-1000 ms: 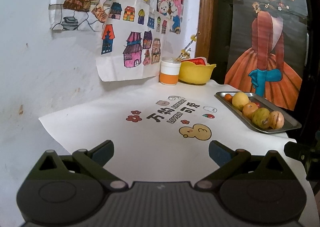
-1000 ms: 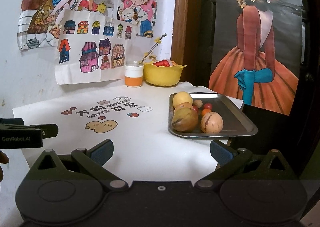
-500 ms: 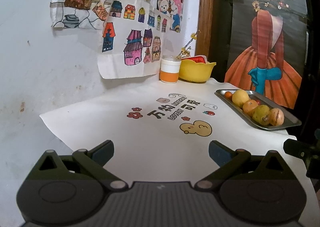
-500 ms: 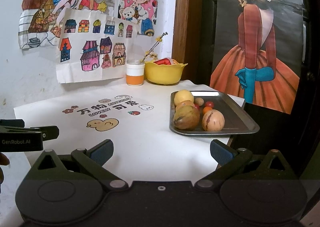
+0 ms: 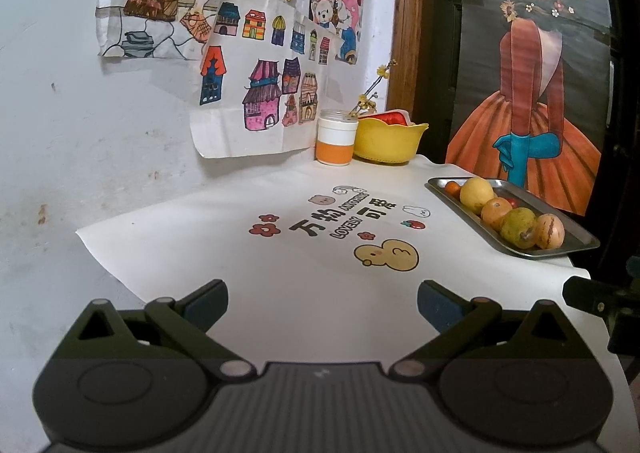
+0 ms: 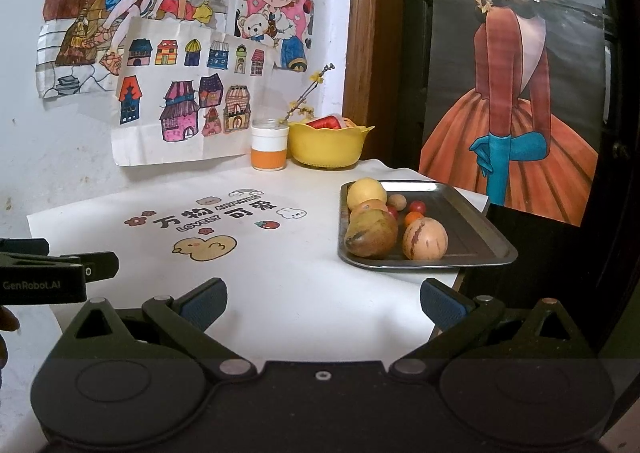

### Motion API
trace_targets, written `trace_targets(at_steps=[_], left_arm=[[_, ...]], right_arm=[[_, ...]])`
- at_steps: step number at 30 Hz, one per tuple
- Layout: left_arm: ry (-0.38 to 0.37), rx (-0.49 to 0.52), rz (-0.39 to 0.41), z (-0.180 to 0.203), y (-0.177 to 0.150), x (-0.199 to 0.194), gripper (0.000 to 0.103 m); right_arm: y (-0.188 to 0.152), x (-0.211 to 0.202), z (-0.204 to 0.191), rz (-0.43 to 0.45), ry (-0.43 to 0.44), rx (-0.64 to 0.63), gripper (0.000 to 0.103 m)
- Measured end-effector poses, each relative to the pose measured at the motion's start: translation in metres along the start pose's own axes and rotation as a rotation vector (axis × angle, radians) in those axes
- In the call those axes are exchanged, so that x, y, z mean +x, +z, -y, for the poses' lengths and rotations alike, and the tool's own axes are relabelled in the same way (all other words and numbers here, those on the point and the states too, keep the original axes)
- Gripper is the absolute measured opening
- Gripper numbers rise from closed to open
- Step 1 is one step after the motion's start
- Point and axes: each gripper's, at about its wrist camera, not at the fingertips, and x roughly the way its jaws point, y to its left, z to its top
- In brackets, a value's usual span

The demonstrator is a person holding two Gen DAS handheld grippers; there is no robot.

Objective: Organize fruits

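Note:
A metal tray on the table's right side holds several fruits: a yellow round fruit, an orange, a green-brown pear-like fruit, a striped tan fruit and small red and orange tomatoes. A yellow bowl with red fruit stands at the back. My left gripper is open over the white mat, well short of the tray. My right gripper is open too, empty, just before the tray's near edge.
An orange-and-white cup with a flower sprig stands left of the bowl. A printed white mat covers the table. Drawings hang on the wall behind; a dark poster stands at right. The table edge drops off just right of the tray.
Both grippers have drifted slightly; the scene sits a little lower and farther in the views. Nothing was grasped and the fruits have not moved.

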Motion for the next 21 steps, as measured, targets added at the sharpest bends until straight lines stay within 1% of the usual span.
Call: trace_targets(at_steps=[21], left_arm=[[0.004, -0.006, 0.0, -0.0025, 0.0001, -0.0007, 0.103]], right_arm=[[-0.0007, -0.0009, -0.0019, -0.002, 0.0, 0.002, 0.102]])
